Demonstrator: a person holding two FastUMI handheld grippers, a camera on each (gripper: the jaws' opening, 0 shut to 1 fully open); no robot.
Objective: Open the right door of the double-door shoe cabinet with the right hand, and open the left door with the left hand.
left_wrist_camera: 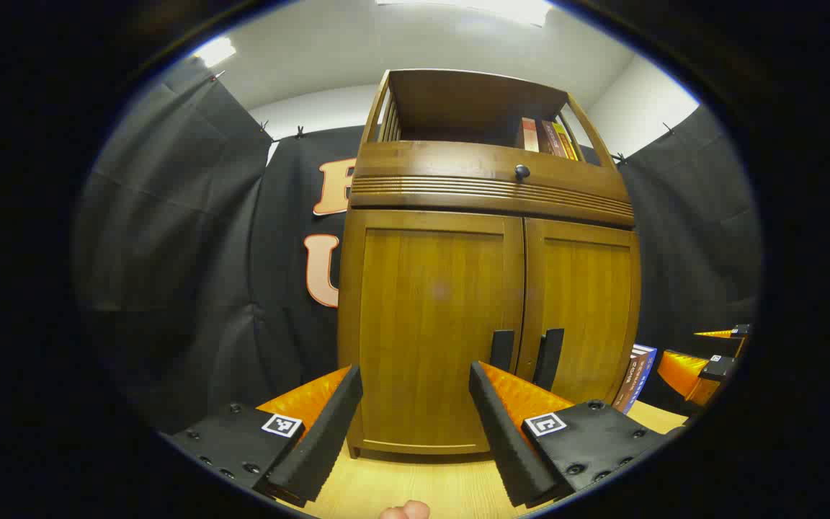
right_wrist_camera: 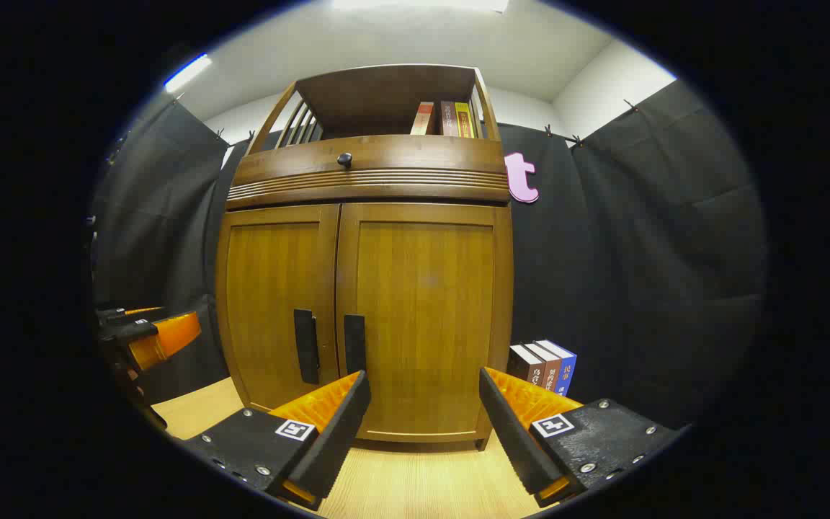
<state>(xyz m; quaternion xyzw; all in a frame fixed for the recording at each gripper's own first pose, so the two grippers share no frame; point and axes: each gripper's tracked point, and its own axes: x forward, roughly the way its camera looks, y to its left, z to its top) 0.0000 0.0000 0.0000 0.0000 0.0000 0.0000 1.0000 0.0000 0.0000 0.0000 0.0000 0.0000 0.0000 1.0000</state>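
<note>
The wooden shoe cabinet (left_wrist_camera: pixel 491 187) stands straight ahead with both doors shut. Its left door (left_wrist_camera: pixel 433 317) and right door (left_wrist_camera: pixel 581 310) each carry a dark vertical handle at the centre seam: the left handle (left_wrist_camera: pixel 501 351) and the right handle (left_wrist_camera: pixel 549 357). My left gripper (left_wrist_camera: pixel 415 375) is open in front of the left door, short of it, holding nothing. In the right gripper view, my right gripper (right_wrist_camera: pixel 424 378) is open before the right door (right_wrist_camera: pixel 426 310), its handle (right_wrist_camera: pixel 354 344) just left of the fingers. The left handle (right_wrist_camera: pixel 306 346) sits beside it.
Three books (right_wrist_camera: pixel 545 367) stand on the light wooden surface (right_wrist_camera: pixel 415 476) right of the cabinet. More books (right_wrist_camera: pixel 447 119) sit on the top shelf above a drawer knob (right_wrist_camera: pixel 344 159). Black cloth walls close in both sides. A fingertip (left_wrist_camera: pixel 404 510) shows at the bottom.
</note>
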